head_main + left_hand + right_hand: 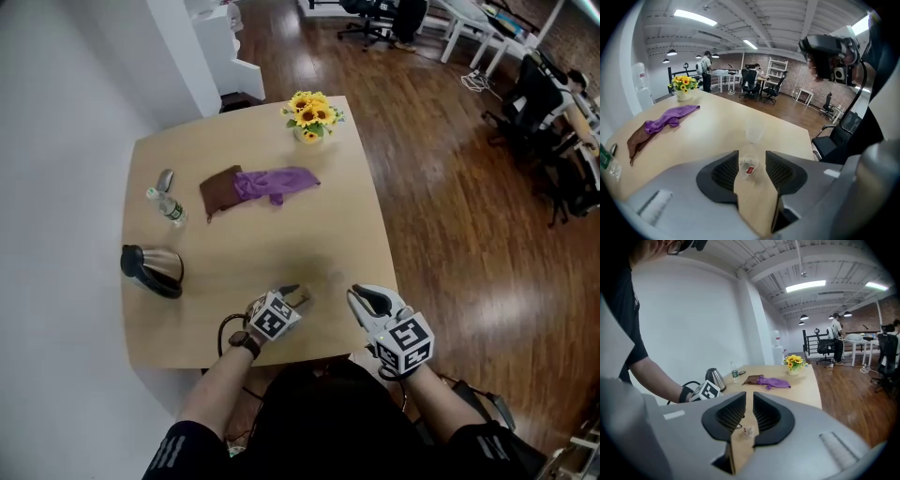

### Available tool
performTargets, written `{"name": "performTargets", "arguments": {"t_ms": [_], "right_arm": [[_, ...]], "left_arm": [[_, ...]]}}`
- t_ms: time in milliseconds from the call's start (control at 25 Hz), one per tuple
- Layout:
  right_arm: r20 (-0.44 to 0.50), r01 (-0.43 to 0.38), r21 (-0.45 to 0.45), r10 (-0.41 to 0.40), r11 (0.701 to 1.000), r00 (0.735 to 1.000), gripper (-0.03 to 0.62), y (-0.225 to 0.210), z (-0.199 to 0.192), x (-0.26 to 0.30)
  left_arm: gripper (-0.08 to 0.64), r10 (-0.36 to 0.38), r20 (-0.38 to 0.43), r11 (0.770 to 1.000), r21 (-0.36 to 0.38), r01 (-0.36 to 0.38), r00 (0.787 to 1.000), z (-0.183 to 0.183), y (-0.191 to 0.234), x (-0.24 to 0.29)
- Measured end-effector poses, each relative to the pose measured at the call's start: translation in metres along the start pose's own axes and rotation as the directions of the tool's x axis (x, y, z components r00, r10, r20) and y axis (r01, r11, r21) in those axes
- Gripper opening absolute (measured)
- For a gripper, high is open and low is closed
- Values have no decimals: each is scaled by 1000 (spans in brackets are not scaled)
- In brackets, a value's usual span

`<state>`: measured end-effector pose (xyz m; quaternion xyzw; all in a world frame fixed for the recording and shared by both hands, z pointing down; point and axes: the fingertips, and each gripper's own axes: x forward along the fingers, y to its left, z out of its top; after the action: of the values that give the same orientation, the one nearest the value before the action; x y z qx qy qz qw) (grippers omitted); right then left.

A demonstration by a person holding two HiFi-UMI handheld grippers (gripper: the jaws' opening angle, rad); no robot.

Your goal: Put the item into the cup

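The item [750, 165], a small clear packet with a red tag, lies on the wooden table [281, 248] near its front edge. My left gripper [752, 157] is open and low over it, with the packet between the fingertips and neither pad pressing on it. Just beyond stands a translucent cup [753, 130], upright. In the head view the left gripper [298, 296] sits at the front edge with my right gripper [359, 298] beside it. The right gripper [749, 399] holds nothing; its jaws stand a narrow gap apart. The packet [748, 431] shows below them.
A steel kettle [155, 269] stands at the table's left edge, with a small bottle [169, 208] behind it. A purple cloth [277, 183] and a brown cloth [218, 192] lie mid-table. Sunflowers in a pot [312, 115] stand at the far corner. Office chairs stand beyond.
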<state>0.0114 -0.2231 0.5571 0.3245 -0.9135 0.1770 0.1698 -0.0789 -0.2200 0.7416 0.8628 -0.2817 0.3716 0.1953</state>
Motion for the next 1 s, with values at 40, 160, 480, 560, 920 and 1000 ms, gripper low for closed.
{"name": "performTargets", "arguments": {"t_ms": [40,160,480,560,920,1000], "right_arm": [[-4,0,7,0,1000,1000,57,-2,-2,0],[-7,2,37,-2,999,1000,58,-3,-7,-3],[-6,14,74,-14,997,1000,60,-11,-17,-13],[-2,21,81,-21,996,1000,60,-14,-17,-16],[26,51,108,-54,993,998,60,-36,-14,-29],[31,57,117,-61,991,998,60,-42,-14,-31]], "left_arm": [[173,-2,-23,1000,19,2,1000,-2,-2,6],[157,11,-79,999,53,-6,997,-8,-2,21],[72,43,-174,996,86,-29,984,-22,3,48],[27,55,-185,995,95,-37,981,-24,4,51],[-3,102,-18,991,87,-100,995,33,12,17],[-3,107,59,989,99,-112,993,63,10,3]]}}
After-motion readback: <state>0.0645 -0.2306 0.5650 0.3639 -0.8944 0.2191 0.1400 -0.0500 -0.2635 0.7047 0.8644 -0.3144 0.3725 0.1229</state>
